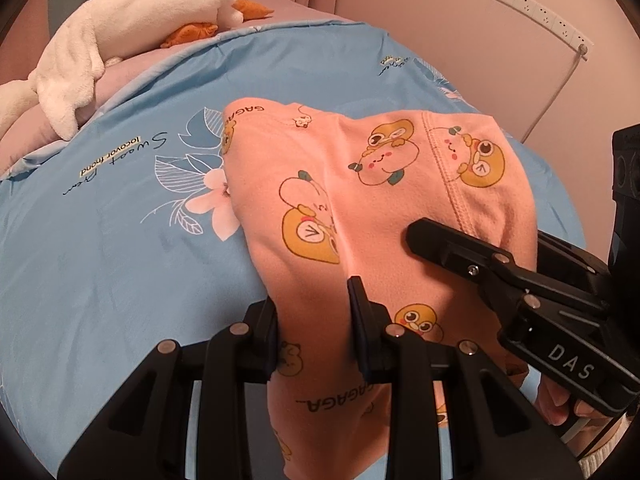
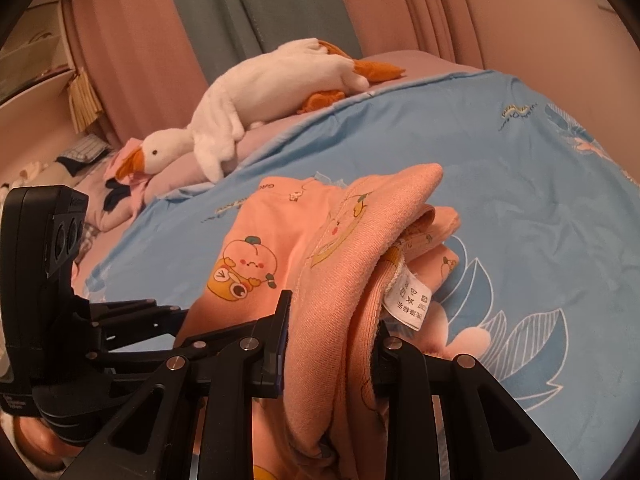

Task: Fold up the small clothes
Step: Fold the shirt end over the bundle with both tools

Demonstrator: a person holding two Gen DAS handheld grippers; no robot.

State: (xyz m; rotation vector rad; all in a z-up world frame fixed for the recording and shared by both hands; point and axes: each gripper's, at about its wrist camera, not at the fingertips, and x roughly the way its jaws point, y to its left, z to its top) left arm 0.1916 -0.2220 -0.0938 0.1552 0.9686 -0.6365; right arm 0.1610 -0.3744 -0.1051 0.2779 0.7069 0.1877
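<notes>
A small pink garment with yellow cartoon prints lies bunched on the blue floral bedspread. My left gripper is shut on a fold of the pink fabric at its near edge. My right gripper is shut on the thick waistband part of the same garment, with a white care label hanging beside the right finger. The right gripper also shows in the left wrist view, at the garment's right side. The left gripper shows at the left in the right wrist view.
A white plush goose with orange beak and feet lies along the bed's far edge, also seen in the left wrist view. Pink and grey curtains hang behind. A wall socket strip with a cable is on the right wall.
</notes>
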